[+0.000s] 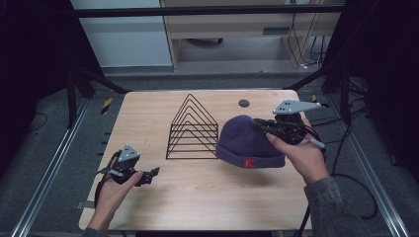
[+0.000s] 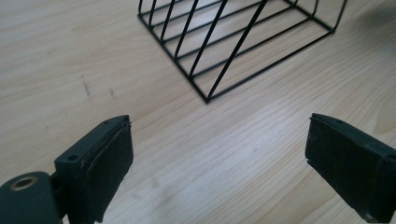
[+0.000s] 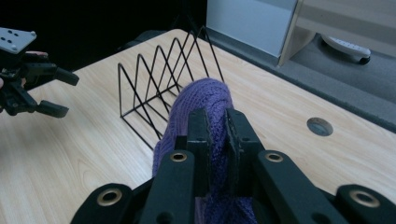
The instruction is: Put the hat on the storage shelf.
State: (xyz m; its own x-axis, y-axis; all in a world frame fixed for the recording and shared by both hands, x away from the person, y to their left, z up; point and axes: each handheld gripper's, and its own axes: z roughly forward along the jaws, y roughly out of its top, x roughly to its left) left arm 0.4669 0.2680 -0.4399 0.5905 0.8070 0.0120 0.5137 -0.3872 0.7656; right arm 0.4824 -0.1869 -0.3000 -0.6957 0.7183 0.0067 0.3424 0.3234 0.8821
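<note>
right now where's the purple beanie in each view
High view: the purple beanie sits right of centre on the table, its crown pinched by the right gripper.
Left gripper view: it is not in this picture.
Right gripper view: centre, bunched between the fingers, which are closed on the knit.
Shared landmark: the black wire rack, beside the beanie in the high view.

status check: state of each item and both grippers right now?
Beanie: on the table, crown pinched by the right gripper, cuff with red K facing the person.
Wire rack: upright on the table, nothing in its slots, just left of the beanie.
Right gripper: shut on the beanie's knit.
Left gripper: open, holding nothing, low above bare wood near the rack.
Table: wooden, dark round cap in a hole near the far edge.
</note>
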